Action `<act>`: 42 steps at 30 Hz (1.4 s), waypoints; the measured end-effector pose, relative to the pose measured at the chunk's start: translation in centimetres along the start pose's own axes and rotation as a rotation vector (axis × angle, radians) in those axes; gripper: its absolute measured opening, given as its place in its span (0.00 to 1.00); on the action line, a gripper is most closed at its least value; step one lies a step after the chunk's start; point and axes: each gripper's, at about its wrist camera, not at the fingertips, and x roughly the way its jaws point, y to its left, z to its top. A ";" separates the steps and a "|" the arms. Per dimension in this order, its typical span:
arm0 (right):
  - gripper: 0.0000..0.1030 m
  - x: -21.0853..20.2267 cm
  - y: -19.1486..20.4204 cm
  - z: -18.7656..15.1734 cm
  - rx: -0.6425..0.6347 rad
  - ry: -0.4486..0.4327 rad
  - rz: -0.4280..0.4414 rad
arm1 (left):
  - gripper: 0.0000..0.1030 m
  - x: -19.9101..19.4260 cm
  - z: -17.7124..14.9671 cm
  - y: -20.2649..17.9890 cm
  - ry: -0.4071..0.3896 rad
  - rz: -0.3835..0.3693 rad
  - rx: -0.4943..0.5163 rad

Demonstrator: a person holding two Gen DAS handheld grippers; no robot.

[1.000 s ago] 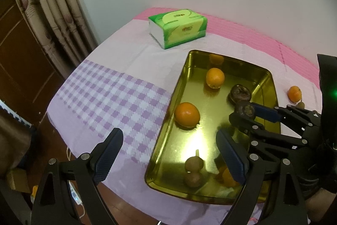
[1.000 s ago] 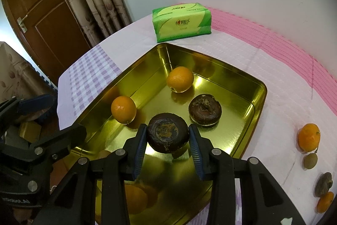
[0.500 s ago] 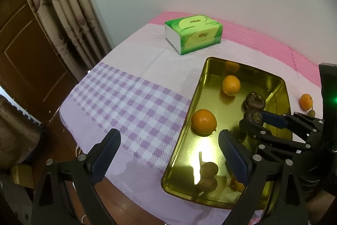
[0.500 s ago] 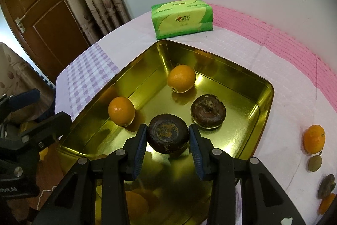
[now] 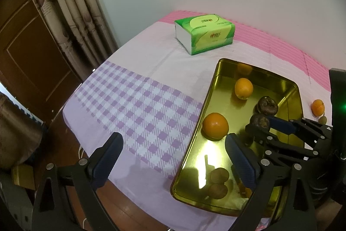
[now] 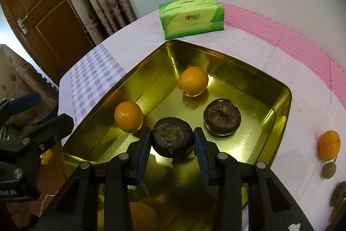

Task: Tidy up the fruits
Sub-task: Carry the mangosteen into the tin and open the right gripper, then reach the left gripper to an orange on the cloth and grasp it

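The right gripper (image 6: 172, 140) clamps a dark mangosteen (image 6: 172, 137) over the gold tray (image 6: 281, 88), beside another mangosteen (image 6: 222, 120), probably to group them. The left gripper (image 5: 173, 154), empty at the tray's edge, has just been opening.

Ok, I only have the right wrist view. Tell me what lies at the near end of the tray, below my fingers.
Observer: Two brown fruits lie there, touching each other, on the floor of the gold tray.
Operator: Report the left gripper's jaws.
Observer: The left gripper is open. Its jaws have just been opening, with nothing between them, above the checked cloth at the tray's left rim.
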 end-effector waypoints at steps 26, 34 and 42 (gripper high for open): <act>0.51 -7.8 -2.5 -3.2 0.074 -0.212 -0.041 | 0.93 0.3 -0.2 -0.5 0.014 0.012 0.021; 0.61 -11.3 -7.4 -8.8 0.187 -0.206 -0.145 | 0.93 0.3 -0.3 -0.9 0.010 0.024 0.031; 0.65 -15.0 -16.2 -15.4 0.402 -0.197 -0.340 | 0.93 0.1 -0.7 -1.5 -0.009 0.057 0.058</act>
